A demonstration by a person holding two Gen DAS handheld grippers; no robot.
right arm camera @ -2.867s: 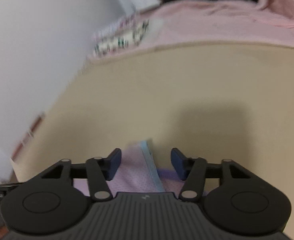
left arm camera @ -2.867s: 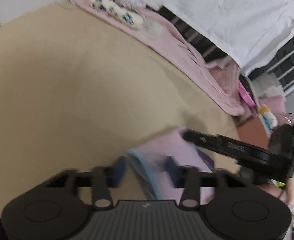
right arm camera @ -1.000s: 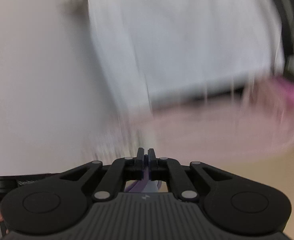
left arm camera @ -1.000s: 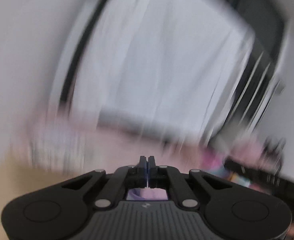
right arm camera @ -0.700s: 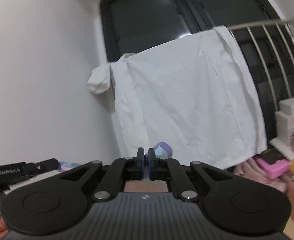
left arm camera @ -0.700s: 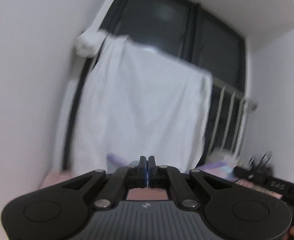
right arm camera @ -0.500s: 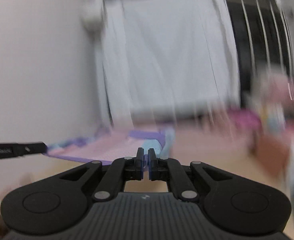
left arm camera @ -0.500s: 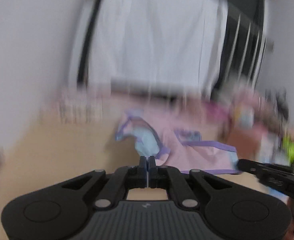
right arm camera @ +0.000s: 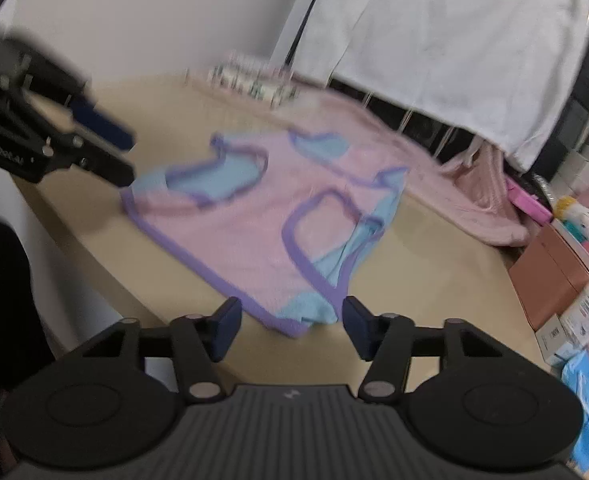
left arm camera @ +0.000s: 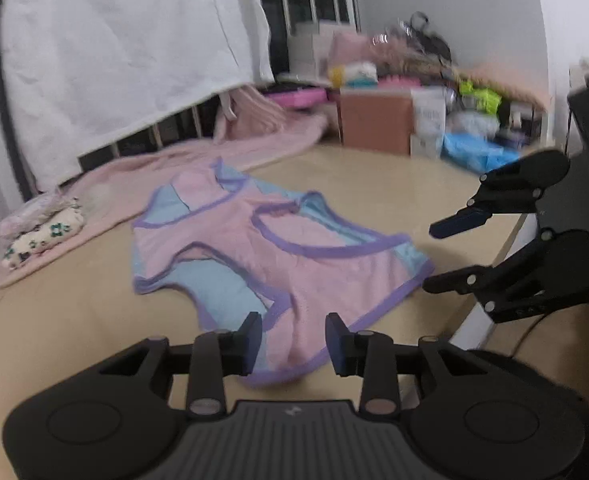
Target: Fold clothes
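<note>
Lying spread on the beige table [left arm camera: 74, 312] is a pink garment [left arm camera: 278, 256] trimmed in purple with pale blue panels, and it is seen from both wrist cameras. The left gripper [left arm camera: 293, 338] is held with its jaws apart and nothing between them; the garment's near purple-hemmed edge is seen just beyond and partly between the blue fingertips [left arm camera: 252, 336], though contact cannot be judged from this angle. The right gripper [right arm camera: 291, 324] is likewise held spread and empty, and the garment's nearest corner, blue cloth edged in purple, is seen in the gap just ahead of its fingers [right arm camera: 226, 322]. Each gripper is also seen in the other's view, at the table's near edge, clear of the cloth. Behind the garment a pink blanket [left arm camera: 254, 140] is bunched along the far side of the table, with a white sheet [right arm camera: 454, 40] hung over a railing above it. A brown box [left arm camera: 374, 124] is seen among blurred clutter at the far right.
</note>
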